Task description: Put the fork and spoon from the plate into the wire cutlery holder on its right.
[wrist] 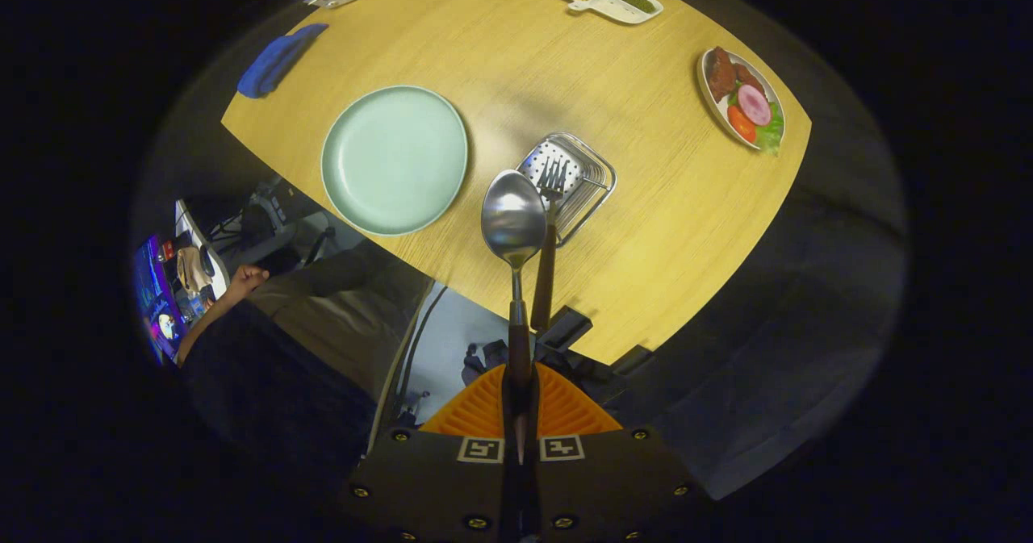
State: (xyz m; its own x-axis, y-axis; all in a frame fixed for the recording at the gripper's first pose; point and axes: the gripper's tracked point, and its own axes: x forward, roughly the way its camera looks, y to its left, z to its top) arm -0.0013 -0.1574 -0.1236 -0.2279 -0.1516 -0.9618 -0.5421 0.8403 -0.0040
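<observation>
The claw (517,402) is clamped on the brown handle of the spoon (513,220), whose bowl hangs above the tabletop (565,83) at the near rim of the wire holder (577,180). The fork (549,236) stands in that holder, tines down, handle leaning back toward the claw. The green plate (395,159) sits bare at nine o'clock from the holder.

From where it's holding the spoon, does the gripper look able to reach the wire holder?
Probably yes. The gripper is shut on the spoon, whose bowl hangs just short of the wire holder. The fork already stands inside, leaving room beside it, and nothing lies between.
</observation>
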